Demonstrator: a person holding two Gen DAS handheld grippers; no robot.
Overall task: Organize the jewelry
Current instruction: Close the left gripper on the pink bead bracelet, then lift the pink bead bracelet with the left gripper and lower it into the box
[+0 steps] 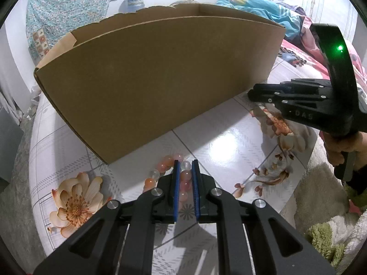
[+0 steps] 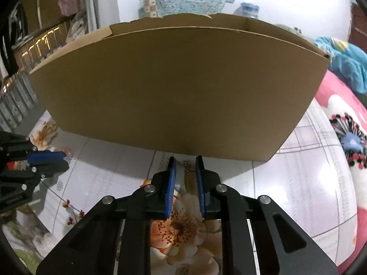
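My left tool (image 1: 185, 163) is pinched narrow around the bead bracelet (image 1: 168, 174) — pink, peach and clear beads lying on the glossy floral surface (image 1: 229, 146), just short of the cardboard box (image 1: 160, 80) at 12 o'clock. The blue pads look like they're bearing on one strand of beads, the rest of the loop spilling out toward 9 o'clock.

My right tool (image 2: 186, 161) is also nearly closed, over a thin chain (image 2: 188, 168) with a small gold clasp lying right at the foot of the box. I can't tell if the pads really have it or just sit either side of it.

What worries me: round beads on smooth pads can squirt out as I lift, and the loose part could drag or catch on the box wall, which stands high. The chain is so fine it may slip through and stay on the surface — or snag.

Writing: only faint raised letters on the right tool's body in the left view, something like "DAS".
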